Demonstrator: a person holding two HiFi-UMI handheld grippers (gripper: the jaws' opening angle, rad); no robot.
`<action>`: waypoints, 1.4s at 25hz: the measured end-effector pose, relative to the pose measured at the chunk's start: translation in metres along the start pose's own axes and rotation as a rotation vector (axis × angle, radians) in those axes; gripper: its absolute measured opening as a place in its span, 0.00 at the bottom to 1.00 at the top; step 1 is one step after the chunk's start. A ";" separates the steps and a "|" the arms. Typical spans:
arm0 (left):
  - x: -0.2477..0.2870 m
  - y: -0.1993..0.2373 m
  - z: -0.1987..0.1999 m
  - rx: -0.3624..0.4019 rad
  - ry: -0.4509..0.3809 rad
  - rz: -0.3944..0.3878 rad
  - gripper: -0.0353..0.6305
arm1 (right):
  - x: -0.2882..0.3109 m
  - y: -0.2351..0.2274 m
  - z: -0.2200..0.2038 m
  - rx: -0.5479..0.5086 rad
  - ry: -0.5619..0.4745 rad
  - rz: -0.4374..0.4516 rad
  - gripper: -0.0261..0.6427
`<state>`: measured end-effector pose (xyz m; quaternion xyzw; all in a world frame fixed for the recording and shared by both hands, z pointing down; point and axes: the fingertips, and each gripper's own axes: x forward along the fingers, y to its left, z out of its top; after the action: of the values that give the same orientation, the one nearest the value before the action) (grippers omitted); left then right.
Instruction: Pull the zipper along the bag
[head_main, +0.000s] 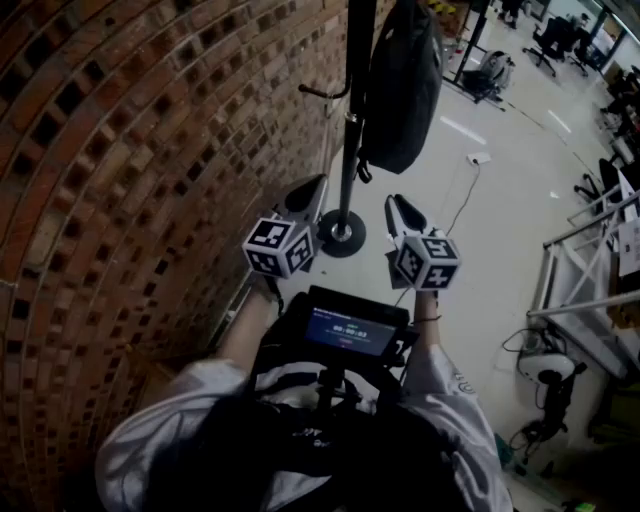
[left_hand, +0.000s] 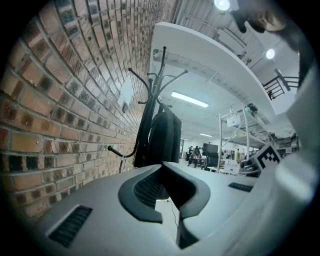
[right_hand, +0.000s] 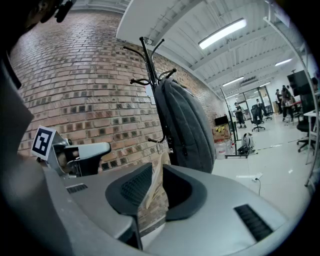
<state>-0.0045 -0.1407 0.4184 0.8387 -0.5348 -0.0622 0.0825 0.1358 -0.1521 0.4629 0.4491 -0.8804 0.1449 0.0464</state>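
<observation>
A black backpack (head_main: 400, 85) hangs on a dark coat stand (head_main: 353, 110) beside the brick wall. It also shows ahead in the right gripper view as a grey-black backpack (right_hand: 189, 127) with a small pull (right_hand: 184, 149) on its side seam, and in the left gripper view as a dark backpack (left_hand: 163, 137). My left gripper (head_main: 305, 197) and right gripper (head_main: 402, 212) are held side by side, short of the bag and touching nothing. The left gripper (left_hand: 167, 202) is open with only floor in its gap. The right gripper (right_hand: 154, 192) is open and empty.
The brick wall (head_main: 130, 150) runs close along the left. The stand's round base (head_main: 342, 232) sits on the pale floor just ahead. A cable and plug (head_main: 476, 160) lie beyond it. Metal racks (head_main: 590, 290) stand at the right, office chairs (head_main: 555, 40) far back.
</observation>
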 end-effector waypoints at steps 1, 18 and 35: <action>0.004 0.005 0.001 0.010 -0.001 -0.012 0.06 | 0.008 -0.002 0.001 -0.001 0.006 -0.003 0.17; 0.100 0.091 0.015 0.019 0.061 -0.256 0.06 | 0.114 -0.084 0.008 0.117 0.127 -0.172 0.28; 0.130 0.062 0.004 -0.037 0.081 -0.350 0.06 | 0.116 -0.082 0.012 0.188 0.165 -0.244 0.19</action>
<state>-0.0056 -0.2842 0.4246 0.9191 -0.3756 -0.0514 0.1073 0.1334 -0.2912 0.4932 0.5418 -0.7951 0.2561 0.0934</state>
